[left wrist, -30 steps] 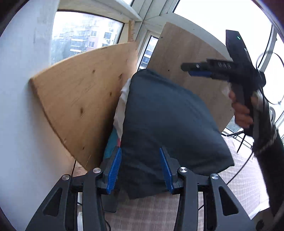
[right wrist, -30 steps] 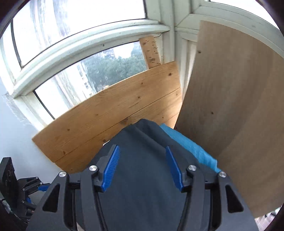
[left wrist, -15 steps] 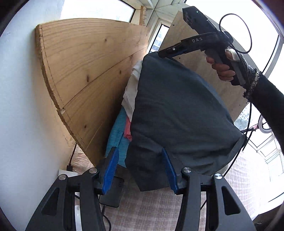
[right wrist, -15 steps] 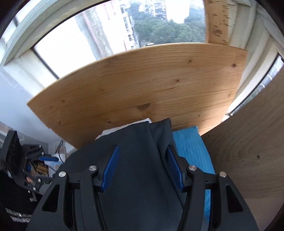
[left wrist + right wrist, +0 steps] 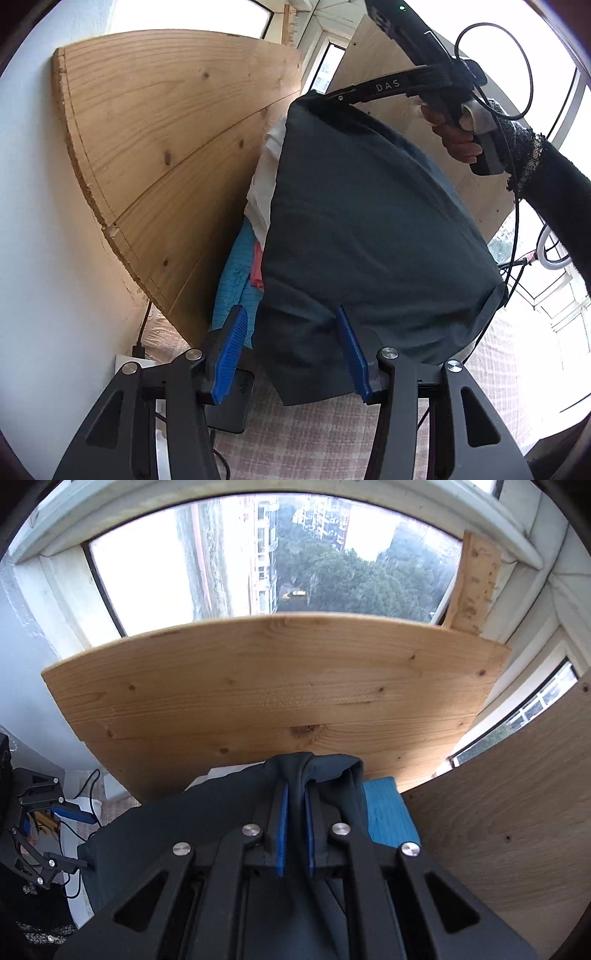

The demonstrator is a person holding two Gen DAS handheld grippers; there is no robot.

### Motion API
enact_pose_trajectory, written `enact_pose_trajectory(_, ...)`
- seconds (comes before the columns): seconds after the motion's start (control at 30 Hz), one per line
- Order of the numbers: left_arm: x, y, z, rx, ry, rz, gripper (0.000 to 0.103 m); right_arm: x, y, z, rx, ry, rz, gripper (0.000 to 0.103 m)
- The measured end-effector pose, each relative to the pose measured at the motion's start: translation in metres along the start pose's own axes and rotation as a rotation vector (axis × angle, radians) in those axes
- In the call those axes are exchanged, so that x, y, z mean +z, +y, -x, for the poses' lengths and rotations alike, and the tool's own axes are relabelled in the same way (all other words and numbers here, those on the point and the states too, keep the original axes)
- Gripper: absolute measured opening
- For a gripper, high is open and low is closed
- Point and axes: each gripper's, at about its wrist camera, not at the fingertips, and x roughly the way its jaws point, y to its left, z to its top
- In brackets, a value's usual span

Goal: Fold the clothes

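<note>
A dark grey-blue garment [image 5: 362,229] lies on top of a pile of clothes between two wooden boards. My right gripper [image 5: 294,805] is shut on a pinched fold at the garment's far top edge [image 5: 317,768]; it shows in the left wrist view [image 5: 332,98] at that edge. My left gripper [image 5: 291,350] is open, its blue pads either side of the garment's near lower edge, not closed on it. Under the garment lie white [image 5: 264,177], pink [image 5: 256,269] and light blue [image 5: 232,280] clothes.
A pine board [image 5: 177,155] leans against the white wall on the left. A plywood board [image 5: 517,812] stands on the right. Windows [image 5: 280,561] lie behind. A black box [image 5: 236,406] and cables lie on the checked cloth [image 5: 314,435] in front.
My right gripper has come down onto the garment's top edge and shut on it. My left gripper has stayed open at the near edge, moving a little closer.
</note>
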Motion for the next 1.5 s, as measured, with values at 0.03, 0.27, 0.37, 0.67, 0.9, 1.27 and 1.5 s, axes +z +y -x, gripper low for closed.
enact_pose_trajectory(0.03,-0.001,-0.002,0.004,0.004,-0.012,-0.002,0.048,0.001,-0.001,0.007,-0.029,-0.015,0.003,0.007)
enact_pose_trajectory(0.27,0.005,-0.013,0.024,0.026,-0.076,-0.042,0.048,0.0,-0.02,-0.02,-0.164,0.039,-0.055,0.008)
enact_pose_trajectory(0.37,0.01,-0.02,0.027,0.019,-0.077,-0.056,0.048,0.005,-0.005,-0.023,-0.188,0.081,-0.046,0.019)
enact_pose_trajectory(0.67,0.019,-0.073,0.053,-0.082,-0.143,-0.219,0.048,-0.07,-0.001,0.12,-0.116,-0.156,-0.36,0.038)
enact_pose_trajectory(0.9,0.023,-0.127,-0.01,-0.263,-0.012,-0.317,0.048,-0.204,0.056,0.104,-0.166,-0.109,-0.559,0.038)
enact_pose_trajectory(1.27,-0.04,-0.086,-0.01,-0.118,0.183,-0.165,0.063,-0.351,0.128,0.164,-0.39,-0.144,-0.878,0.06)
enact_pose_trajectory(1.5,-0.044,-0.073,0.034,0.055,0.05,-0.039,0.075,-0.412,0.14,0.213,-0.439,-0.257,-1.059,0.067)
